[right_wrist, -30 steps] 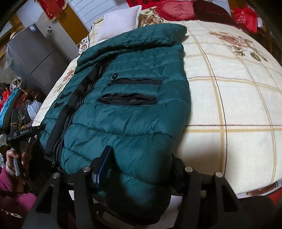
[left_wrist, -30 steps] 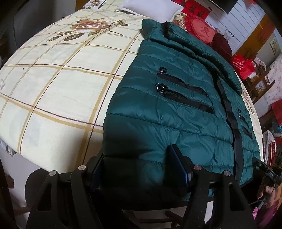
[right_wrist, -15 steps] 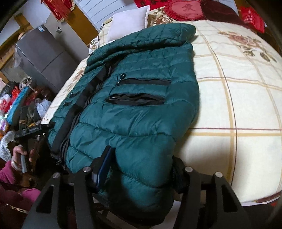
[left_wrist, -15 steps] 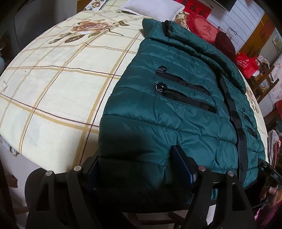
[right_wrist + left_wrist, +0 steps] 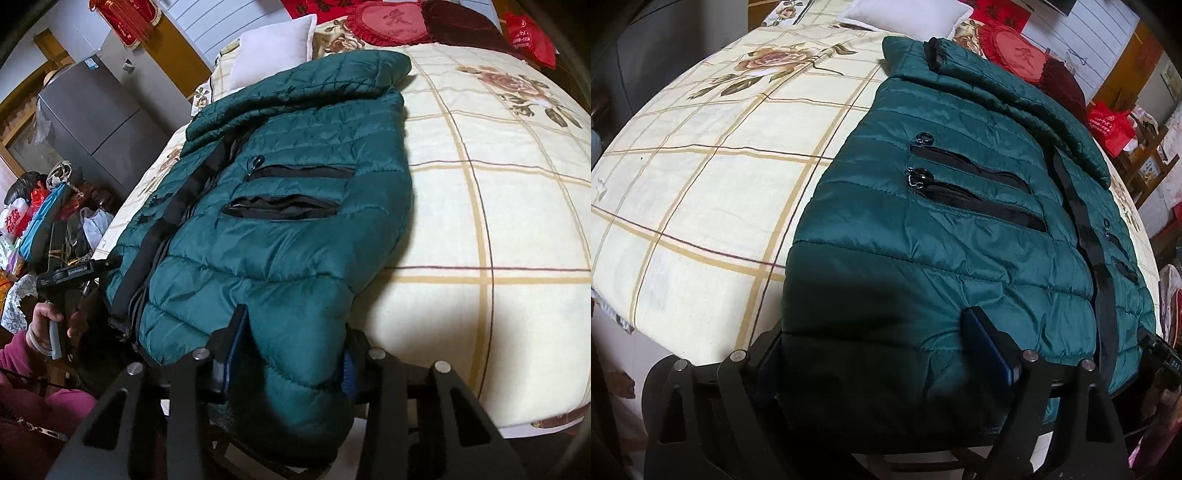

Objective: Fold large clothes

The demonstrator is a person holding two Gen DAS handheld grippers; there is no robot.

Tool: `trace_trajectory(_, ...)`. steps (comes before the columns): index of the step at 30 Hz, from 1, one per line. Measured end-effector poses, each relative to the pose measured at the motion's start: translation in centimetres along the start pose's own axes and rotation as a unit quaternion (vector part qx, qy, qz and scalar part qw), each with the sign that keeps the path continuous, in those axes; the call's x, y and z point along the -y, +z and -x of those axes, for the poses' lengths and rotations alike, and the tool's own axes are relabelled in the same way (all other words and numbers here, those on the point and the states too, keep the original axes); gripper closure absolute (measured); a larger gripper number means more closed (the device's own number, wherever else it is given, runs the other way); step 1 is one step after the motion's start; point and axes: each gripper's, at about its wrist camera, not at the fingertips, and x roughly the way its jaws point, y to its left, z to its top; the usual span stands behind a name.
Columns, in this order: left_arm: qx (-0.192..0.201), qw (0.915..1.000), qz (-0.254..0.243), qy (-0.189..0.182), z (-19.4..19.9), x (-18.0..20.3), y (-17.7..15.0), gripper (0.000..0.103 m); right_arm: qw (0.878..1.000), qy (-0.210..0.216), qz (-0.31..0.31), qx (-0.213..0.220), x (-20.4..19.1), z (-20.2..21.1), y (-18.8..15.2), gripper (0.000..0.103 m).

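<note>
A dark green quilted jacket (image 5: 960, 229) lies on the bed, front up, with black zip pockets and a black front strip; it also shows in the right wrist view (image 5: 295, 221). My left gripper (image 5: 882, 354) is shut on the jacket's hem at its left corner, with the padding bulging between the fingers. My right gripper (image 5: 291, 354) is shut on the hem at the other corner. The left gripper (image 5: 70, 275) also shows in the right wrist view, held by a hand. The hem hangs over the bed's near edge.
The bed has a cream checked sheet with rose prints (image 5: 713, 177). A white pillow (image 5: 275, 50) and red cushions (image 5: 391, 22) lie at the head. A grey fridge (image 5: 96, 122) and bags (image 5: 40, 221) stand left of the bed.
Both grippers have drawn the jacket's hem slightly toward the near edge of the bed; the jacket fills more of both views. The grips are unchanged.
</note>
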Motion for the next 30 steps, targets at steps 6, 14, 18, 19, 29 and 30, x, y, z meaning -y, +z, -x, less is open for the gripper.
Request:
trace_trajectory(6,0.001,1.0,-0.003,0.0,0.0,0.0,-0.1,0.009,1.0,0.011,-0.011,-0.005,0.3,0.0,0.0,0.056)
trace_trajectory(14,0.004,1.0,-0.004,0.005,-0.1,0.3,-0.2,0.009,1.0,0.009,-0.003,0.017,0.0,0.9,0.2,0.071)
trace_trajectory(18,0.003,1.0,-0.004,0.006,-0.1,0.3,-0.1,0.008,1.0,0.014,-0.009,0.012,0.3,0.8,0.2,0.071)
trace_trajectory(19,0.003,1.0,-0.004,0.007,-0.1,0.3,-0.1,0.008,1.0,0.015,-0.009,0.011,0.4,0.8,0.1,0.071)
trace_trajectory(29,0.012,0.9998,-0.009,0.016,-0.2,0.6,-0.3,0.007,1.0,0.022,-0.018,0.0,0.7,0.3,-0.1,0.061)
trace_trajectory(30,0.012,0.9997,-0.009,0.017,-0.2,0.6,-0.3,0.007,1.0,0.02,-0.015,0.0,0.6,0.2,-0.1,0.061)
